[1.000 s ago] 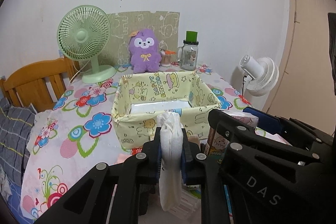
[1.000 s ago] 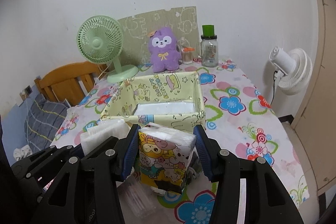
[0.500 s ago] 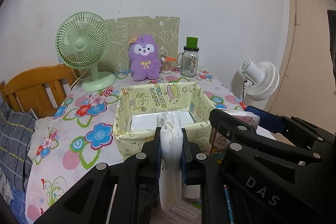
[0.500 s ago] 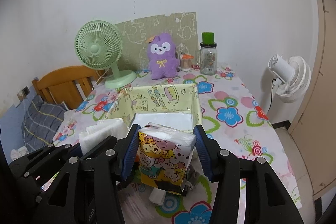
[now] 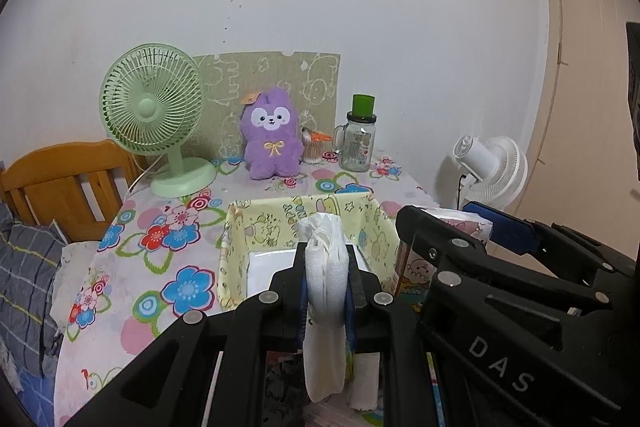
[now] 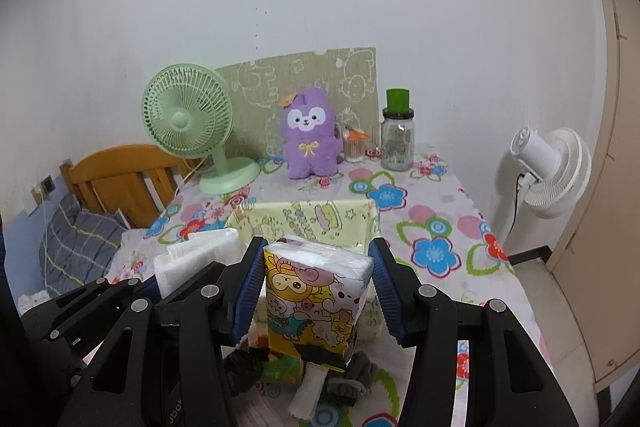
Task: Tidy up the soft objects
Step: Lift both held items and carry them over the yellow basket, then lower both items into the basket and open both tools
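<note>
White cloth first: my left gripper (image 5: 326,291) is clamped hard on a folded white cloth (image 5: 325,301), pinched thin, its tail hanging below the pads. It hangs above the near edge of the table (image 5: 132,259), just short of the yellow fabric bin (image 5: 240,227). Right of that, my right gripper (image 6: 316,287) grips a cartoon-printed tissue pack (image 6: 316,301) across its width, blue pads pressing both sides, pack upright and clear of the tabletop.

Bin sits ahead of both loads. One flat white item (image 5: 272,267) already lies on its floor; otherwise the bin looks mostly unfilled.

Below the pack, on the table: a grey sock-like piece (image 6: 350,379) and other soft bits, hard to tell apart.

Judgement: early in the job. Two items lifted, neither in the bin yet; loose pile near me still waiting. The purple plush (image 5: 272,139) stands at the back beside the green fan (image 5: 152,107), untouched.
</note>
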The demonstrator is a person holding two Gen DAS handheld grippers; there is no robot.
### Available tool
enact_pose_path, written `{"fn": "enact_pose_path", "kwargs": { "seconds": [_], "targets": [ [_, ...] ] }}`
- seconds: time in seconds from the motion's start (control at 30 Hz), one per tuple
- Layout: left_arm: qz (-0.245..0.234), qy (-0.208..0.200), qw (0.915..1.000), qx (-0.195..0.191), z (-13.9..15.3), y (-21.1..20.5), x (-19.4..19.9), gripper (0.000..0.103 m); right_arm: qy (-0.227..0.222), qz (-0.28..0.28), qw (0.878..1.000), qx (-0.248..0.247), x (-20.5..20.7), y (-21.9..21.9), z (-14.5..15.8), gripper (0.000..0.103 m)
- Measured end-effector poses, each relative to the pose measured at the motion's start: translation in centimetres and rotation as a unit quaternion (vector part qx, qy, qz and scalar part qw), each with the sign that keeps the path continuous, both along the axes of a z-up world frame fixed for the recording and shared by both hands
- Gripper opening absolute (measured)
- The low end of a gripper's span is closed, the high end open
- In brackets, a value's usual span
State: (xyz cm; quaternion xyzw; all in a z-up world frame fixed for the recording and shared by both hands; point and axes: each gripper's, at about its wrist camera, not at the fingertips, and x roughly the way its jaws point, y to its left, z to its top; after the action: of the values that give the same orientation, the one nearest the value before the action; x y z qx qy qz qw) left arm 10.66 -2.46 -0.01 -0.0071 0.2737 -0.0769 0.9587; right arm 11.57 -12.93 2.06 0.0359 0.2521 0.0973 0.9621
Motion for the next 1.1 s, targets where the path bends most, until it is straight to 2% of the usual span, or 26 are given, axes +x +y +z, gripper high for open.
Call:
{"fn": "enact_pose_path", "kwargs": {
  "seconds": [0.23,0.5,0.7,0.9,0.97,1.0,1.07,1.1],
  "targets": [
    [-0.001,-0.012,0.9999,0.004,1.2,0.1,1.4,0.012,-0.014,0.000,1.000,-0.004,1.6,0.4,1.2,0.056],
    [-0.003,-0.016,0.9998,0.006,1.8,0.6,4.2,0.012,-0.004,0.004,1.000,0.005,5.0,0.8,1.1,0.056],
    [-0.003,0.000,1.0000,0.003,0.9,1.1,7.0,0.012,0.021,0.008,1.000,0.014,8.3,1.1,-0.3,0.056],
    [0.001,0.032,0.9995,-0.004,-1.3,1.4,9.5,0.013,0.051,0.012,0.999,0.015,10.7,1.4,-2.6,0.056],
    [0.002,0.043,0.9991,-0.006,-2.1,1.5,10.1,0.019,0.060,0.013,0.998,0.013,11.2,1.6,-3.3,0.056],
    [0.002,0.047,0.9989,-0.007,-2.4,1.6,10.4,0.029,0.066,0.014,0.998,0.013,11.5,1.7,-3.7,0.056],
    [0.005,0.061,0.9981,-0.009,-3.2,1.8,11.0,0.035,0.073,0.007,0.997,0.008,11.8,1.8,-4.3,0.057],
    [0.007,0.067,0.9977,-0.010,-3.5,1.8,11.3,0.042,0.078,-0.002,0.997,0.003,12.0,1.9,-4.7,0.059]
  ]
}}
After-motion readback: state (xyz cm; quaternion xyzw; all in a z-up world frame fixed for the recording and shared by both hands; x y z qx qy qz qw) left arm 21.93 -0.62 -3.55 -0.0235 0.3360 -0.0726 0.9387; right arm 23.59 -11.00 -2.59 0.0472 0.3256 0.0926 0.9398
